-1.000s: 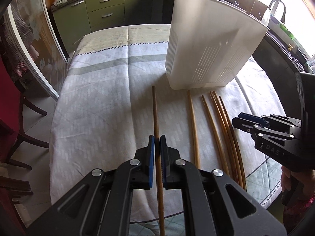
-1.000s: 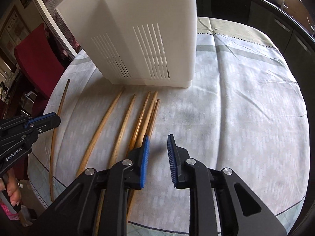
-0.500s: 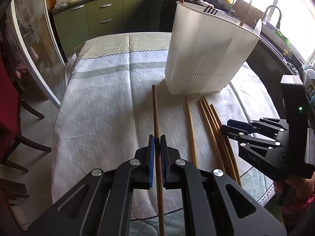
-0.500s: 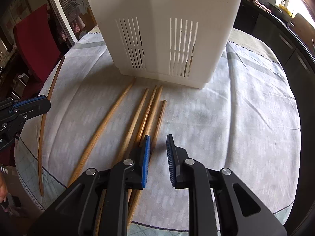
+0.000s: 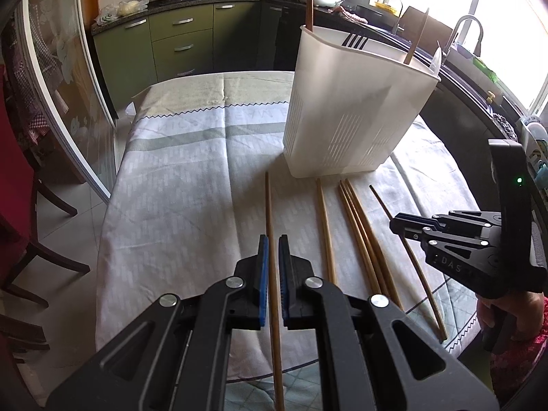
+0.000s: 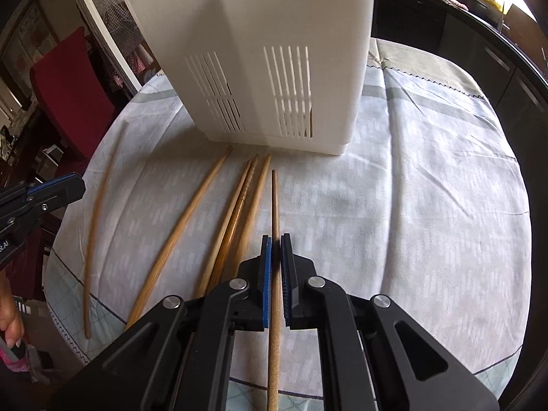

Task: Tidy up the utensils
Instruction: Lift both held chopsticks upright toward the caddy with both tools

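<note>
1. Left wrist view: the white utensil holder (image 5: 349,109) stands upright on the cloth-covered bench (image 5: 178,185), and every other place here is given from it.
2. Just in front of the holder's base lie the loose chopsticks (image 5: 359,229), fanned toward the near edge of the bench: one single stick, then three close together.
3. Left of that group, also starting near the holder's front corner, runs the dark chopstick (image 5: 269,226); the left gripper (image 5: 273,239) is clenched on it, blue fingers (image 5: 262,267) pressing both sides.
4. Right of the group, the thin chopstick (image 6: 274,205) points at the holder's front right corner; the right gripper (image 6: 276,239) has just been closing and now grasps it, the stick pinched between the fingers (image 6: 267,274).
5. Nothing stands between either held stick and the holder (only bare cloth and the loose sticks beside them).
6. Inside the holder, a dark handle (image 5: 310,0) rises at its far left corner, black fork tines (image 5: 354,39) show over the rim in the middle, and a wooden stick (image 5: 416,39) leans at its right end; the compartments cannot be told.
7. Behind the holder are green cabinets (image 5: 185,44) and a sink tap (image 5: 467,30); to its left, off the bench, a red chair (image 6: 68,96).
8. A person's hand (image 5: 510,311) holds the right gripper's handle.
</note>
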`<control>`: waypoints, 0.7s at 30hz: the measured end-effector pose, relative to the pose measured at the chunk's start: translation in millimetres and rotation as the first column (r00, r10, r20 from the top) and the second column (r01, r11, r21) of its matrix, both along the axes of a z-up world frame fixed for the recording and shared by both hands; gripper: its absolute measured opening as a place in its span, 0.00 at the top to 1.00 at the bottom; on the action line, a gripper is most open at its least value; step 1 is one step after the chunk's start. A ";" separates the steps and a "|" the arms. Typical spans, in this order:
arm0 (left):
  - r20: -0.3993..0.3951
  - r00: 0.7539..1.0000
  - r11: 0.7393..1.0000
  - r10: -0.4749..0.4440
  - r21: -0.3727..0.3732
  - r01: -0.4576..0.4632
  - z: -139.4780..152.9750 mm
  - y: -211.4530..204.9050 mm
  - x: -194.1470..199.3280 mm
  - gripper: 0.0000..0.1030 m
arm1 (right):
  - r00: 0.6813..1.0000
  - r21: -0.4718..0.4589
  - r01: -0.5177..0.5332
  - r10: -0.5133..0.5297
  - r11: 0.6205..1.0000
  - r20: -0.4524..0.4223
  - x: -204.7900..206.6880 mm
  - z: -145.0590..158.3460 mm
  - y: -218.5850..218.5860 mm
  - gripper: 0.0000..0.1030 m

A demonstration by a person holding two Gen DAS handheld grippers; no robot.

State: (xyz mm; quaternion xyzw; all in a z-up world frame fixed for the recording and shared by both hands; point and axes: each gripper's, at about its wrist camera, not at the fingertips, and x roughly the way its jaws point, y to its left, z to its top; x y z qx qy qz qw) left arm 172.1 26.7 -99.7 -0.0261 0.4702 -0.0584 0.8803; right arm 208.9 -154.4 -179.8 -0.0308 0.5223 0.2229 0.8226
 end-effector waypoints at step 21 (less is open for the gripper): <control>-0.230 0.973 0.998 0.036 0.054 -0.024 -57.3 -6.4 43.6 0.94 | 0.991 0.168 -0.006 -0.017 0.986 0.130 -36.2 78.6 -51.5 0.94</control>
